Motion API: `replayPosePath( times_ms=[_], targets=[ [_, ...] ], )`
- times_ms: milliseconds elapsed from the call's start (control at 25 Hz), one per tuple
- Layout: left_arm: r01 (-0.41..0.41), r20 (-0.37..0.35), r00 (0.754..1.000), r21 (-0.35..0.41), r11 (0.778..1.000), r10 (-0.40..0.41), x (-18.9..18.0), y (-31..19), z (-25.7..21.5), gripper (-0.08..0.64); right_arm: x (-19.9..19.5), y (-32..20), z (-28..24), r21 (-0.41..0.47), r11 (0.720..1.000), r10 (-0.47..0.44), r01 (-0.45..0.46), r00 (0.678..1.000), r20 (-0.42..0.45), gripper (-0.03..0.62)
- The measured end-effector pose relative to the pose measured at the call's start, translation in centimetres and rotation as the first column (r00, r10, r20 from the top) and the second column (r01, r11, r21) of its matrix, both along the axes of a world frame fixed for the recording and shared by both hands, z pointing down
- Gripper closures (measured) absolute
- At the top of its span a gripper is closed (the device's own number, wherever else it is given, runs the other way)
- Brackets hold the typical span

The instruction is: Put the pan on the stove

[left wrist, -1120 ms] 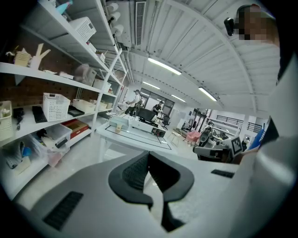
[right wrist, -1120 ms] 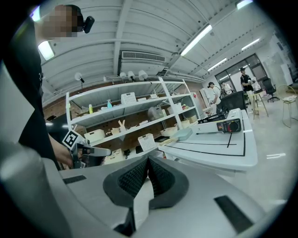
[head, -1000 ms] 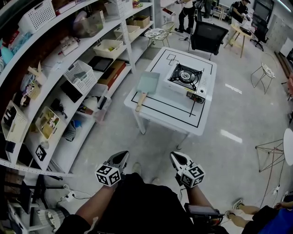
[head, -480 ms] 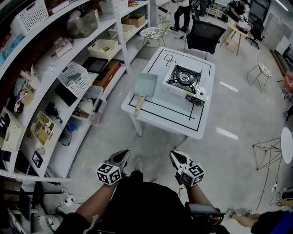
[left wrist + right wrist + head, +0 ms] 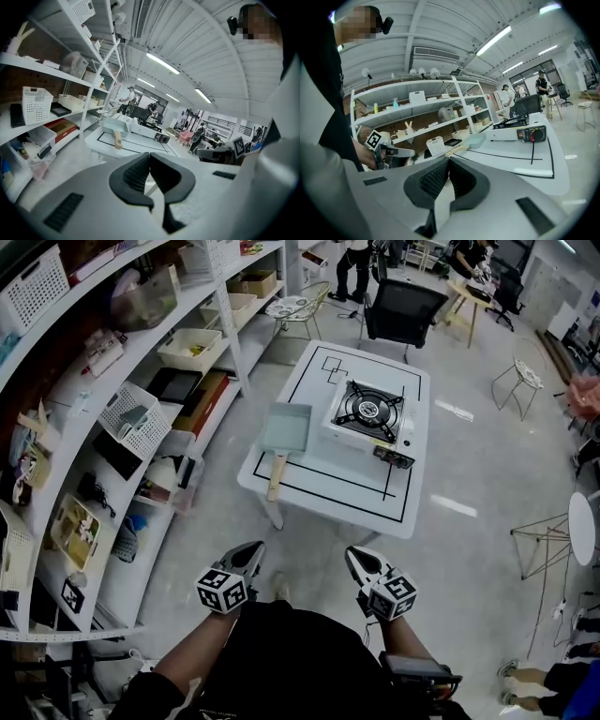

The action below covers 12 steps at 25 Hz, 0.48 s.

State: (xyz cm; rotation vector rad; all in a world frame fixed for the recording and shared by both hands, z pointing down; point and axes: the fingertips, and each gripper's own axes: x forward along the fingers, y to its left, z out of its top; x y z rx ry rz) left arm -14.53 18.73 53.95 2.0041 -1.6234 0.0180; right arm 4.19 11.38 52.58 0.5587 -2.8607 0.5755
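A white square table with black outlines drawn on its top [image 5: 328, 486] stands on a pale grey glossy floor [image 5: 469, 465]. Along its left runs a long white open shelving unit [image 5: 150, 549], crowded with goods: a white perforated plastic basket [image 5: 131, 413] sits tilted, a shallow cream tray [image 5: 192, 348] lies on a higher board, and a flat red-brown box [image 5: 202, 399] lies between them. Beyond the table stands a black office chair [image 5: 401, 310], with a white wire chair [image 5: 298, 307] to its left, near the shelving's end. A small wire stool [image 5: 517, 381] stands well apart at the right
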Motion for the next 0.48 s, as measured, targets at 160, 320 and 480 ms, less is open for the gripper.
replayPosePath(
  times_ms=[160, 320, 480],
  targets=[
    [-0.023, -0.001, 1.000, -0.011, 1.000, 0.023, -1.6, -2.2, 0.2, 0.551, -1.1, -1.7, 0.0, 0.006, 0.999, 0.036, -0.035, 0.999, -0.006, 0.566],
    [-0.054, -0.007, 0.999, -0.010, 0.998, 0.054, -3.2, -4.2, 0.3, 0.551, -2.3, -3.0, -0.1, 0.007, 0.997, 0.072, -0.072, 0.997, -0.014, 0.566],
    [-0.096, -0.010, 0.995, -0.004, 0.995, 0.096, -4.7, -5.9, 0.1, 0.551, -3.7, -4.5, -0.3, 0.015, 0.994, 0.106, -0.105, 0.994, -0.016, 0.566]
  ],
)
